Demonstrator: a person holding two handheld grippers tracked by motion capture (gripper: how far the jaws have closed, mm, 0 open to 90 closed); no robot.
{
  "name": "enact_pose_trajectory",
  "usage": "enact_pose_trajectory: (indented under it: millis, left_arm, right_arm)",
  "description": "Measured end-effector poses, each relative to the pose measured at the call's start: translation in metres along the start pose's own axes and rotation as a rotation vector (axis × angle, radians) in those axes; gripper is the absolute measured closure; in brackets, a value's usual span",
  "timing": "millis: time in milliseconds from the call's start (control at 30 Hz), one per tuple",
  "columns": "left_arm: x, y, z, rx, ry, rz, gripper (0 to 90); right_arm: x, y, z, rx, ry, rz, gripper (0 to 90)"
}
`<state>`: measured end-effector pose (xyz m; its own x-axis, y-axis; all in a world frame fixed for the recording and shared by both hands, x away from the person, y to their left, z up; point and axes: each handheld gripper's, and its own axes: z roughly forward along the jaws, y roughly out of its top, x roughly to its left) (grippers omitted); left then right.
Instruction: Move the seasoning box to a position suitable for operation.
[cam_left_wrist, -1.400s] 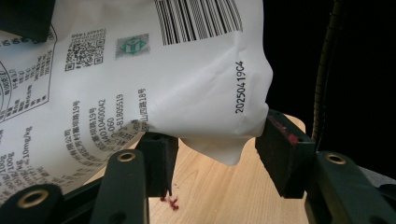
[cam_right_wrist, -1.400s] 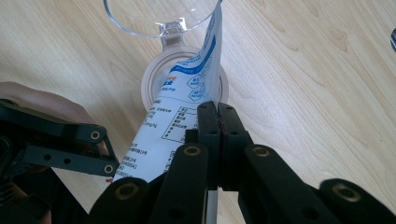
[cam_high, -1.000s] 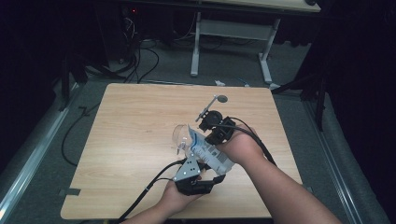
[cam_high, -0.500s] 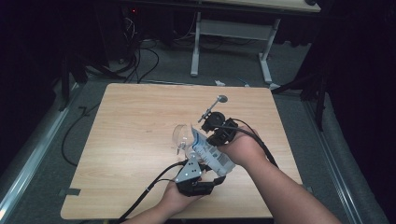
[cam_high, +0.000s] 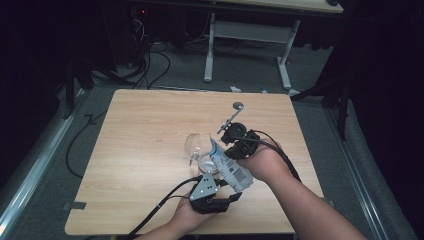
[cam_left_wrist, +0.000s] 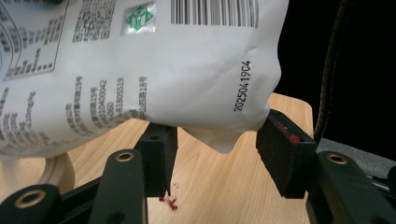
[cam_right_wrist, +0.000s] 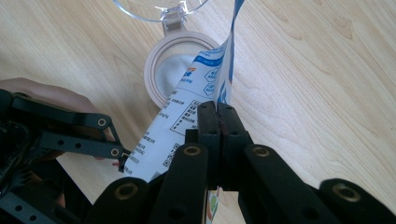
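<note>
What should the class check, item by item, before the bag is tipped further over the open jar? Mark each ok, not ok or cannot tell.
1. Right gripper shut on the bag: ok.
2. Left gripper gripping the bag's bottom: not ok, jaws open beside it.
3. Jar under the bag's mouth: ok.
4. Jar's clear lid flipped open: ok.
5. Bag's mouth cut open: cannot tell.
6. Table free of spill: not ok, red crumbs.

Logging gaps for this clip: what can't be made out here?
- Contents of the round beige-rimmed jar: right gripper view, the white printed pouch covers its mouth.
- The pouch's small print: high view, too small.
- Grip of the left gripper: left gripper view, its jaws flank the pouch's corner; contact unclear.
</note>
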<state>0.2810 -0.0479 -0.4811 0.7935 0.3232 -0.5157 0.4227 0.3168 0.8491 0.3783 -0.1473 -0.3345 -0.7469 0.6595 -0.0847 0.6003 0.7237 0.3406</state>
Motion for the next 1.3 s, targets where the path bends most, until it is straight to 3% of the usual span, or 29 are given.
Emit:
enact_pose_trajectory:
  millis: [1300]
  left_arm:
    - [0.014,-0.010,-0.002,0.027,0.050,0.006,47.9]
  right_arm:
    - [0.003,-0.008,-0.004,-0.012,0.032,0.025,89.8]
